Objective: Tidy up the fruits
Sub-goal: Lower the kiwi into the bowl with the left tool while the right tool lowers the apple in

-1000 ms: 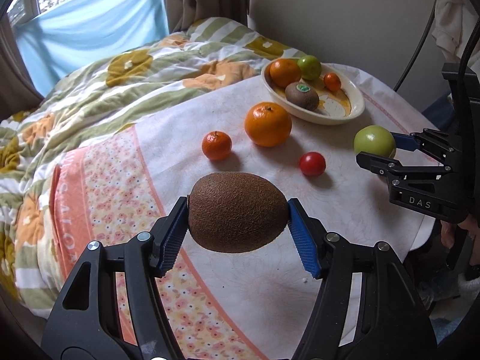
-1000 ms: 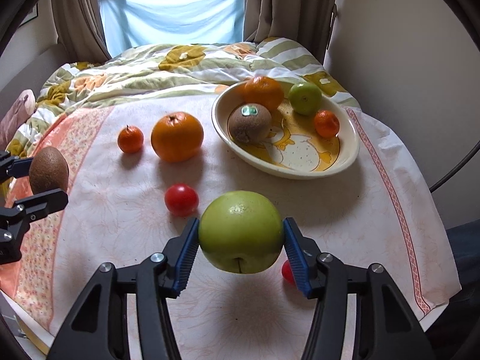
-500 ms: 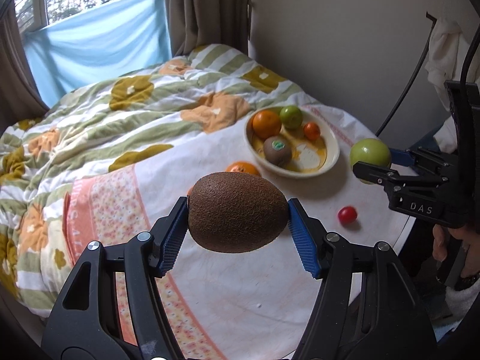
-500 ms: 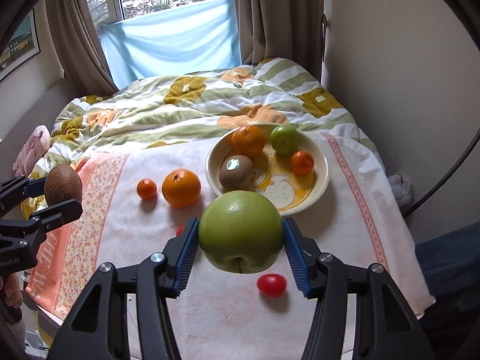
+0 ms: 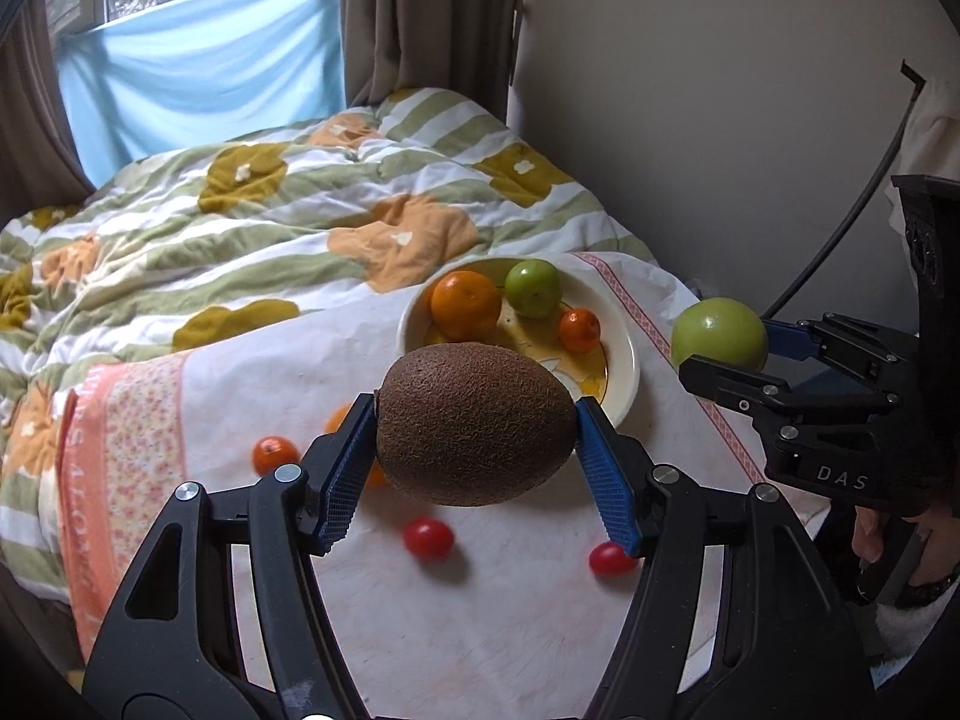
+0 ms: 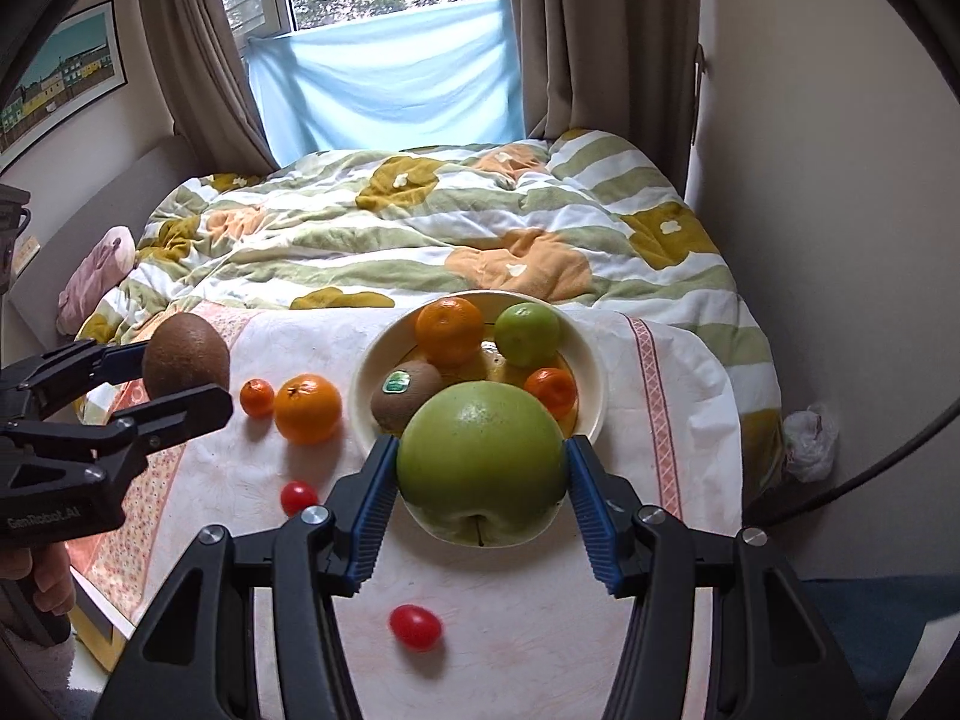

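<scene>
My left gripper [image 5: 475,462] is shut on a brown kiwi [image 5: 474,423], held in the air above the cloth; from the right wrist view the same kiwi [image 6: 185,354] shows at the left. My right gripper [image 6: 480,495] is shut on a big green apple [image 6: 480,462], which also appears in the left wrist view as the green apple [image 5: 719,333] at the right. Beyond both stands a cream bowl [image 6: 588,360] with an orange [image 6: 450,330], a small green apple [image 6: 527,333], a stickered kiwi [image 6: 407,396] and a mandarin [image 6: 550,390].
On the white cloth [image 6: 510,600] lie a large orange [image 6: 308,408], a small mandarin [image 6: 257,397] and two cherry tomatoes [image 6: 299,497] [image 6: 415,627]. A flowered quilt [image 6: 420,228] covers the bed behind. A wall rises at the right; a person's hand [image 6: 48,582] grips the left tool.
Both grippers have risen and drawn back from the table with their fruit still held, so the bowl and loose fruit look smaller and farther away. Their grips are unchanged.
</scene>
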`<state>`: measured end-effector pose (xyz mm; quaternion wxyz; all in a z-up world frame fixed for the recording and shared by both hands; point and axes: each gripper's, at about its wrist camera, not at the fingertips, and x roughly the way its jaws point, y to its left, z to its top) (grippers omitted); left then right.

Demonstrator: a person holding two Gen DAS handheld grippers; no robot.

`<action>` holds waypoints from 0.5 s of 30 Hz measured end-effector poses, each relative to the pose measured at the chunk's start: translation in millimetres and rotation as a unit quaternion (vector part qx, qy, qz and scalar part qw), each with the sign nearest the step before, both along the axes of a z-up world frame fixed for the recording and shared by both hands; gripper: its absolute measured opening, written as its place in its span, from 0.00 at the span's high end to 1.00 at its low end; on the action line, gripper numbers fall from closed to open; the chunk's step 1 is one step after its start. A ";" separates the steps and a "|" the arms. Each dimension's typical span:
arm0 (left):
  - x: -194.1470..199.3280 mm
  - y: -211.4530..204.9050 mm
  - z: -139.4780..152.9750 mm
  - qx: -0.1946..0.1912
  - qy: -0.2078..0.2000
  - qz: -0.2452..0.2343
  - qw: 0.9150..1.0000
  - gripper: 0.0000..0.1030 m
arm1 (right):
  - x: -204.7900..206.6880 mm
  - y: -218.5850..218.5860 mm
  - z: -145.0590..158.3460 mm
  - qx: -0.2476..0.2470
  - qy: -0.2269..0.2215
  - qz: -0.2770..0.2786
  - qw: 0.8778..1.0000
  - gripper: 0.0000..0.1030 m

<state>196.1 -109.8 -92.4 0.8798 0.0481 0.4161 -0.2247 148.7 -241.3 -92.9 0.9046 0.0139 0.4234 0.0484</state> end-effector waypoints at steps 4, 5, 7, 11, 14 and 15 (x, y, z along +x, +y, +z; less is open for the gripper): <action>13.3 -25.3 -15.6 0.009 0.010 0.002 1.000 0.33 | 13.9 -20.3 -7.4 0.005 0.007 0.014 1.000 0.50; 15.9 -31.1 -19.6 0.011 0.013 0.001 1.000 0.33 | 18.1 -24.5 -10.0 0.006 0.009 0.016 1.000 0.50; 22.0 -43.3 -29.9 0.018 0.019 -0.002 1.000 0.33 | 24.6 -32.2 -14.8 0.008 0.012 0.020 1.000 0.50; 30.5 -64.8 -51.1 0.037 0.029 -0.013 0.999 0.33 | 39.3 -45.7 -26.9 0.016 0.024 0.029 0.999 0.50; 34.7 -76.4 -65.6 0.049 0.036 -0.018 0.998 0.33 | 48.5 -52.7 -35.2 0.021 0.032 0.035 0.999 0.50; 36.0 -79.5 -69.7 0.055 0.039 -0.020 0.998 0.33 | 51.8 -54.6 -38.7 0.023 0.035 0.037 0.998 0.50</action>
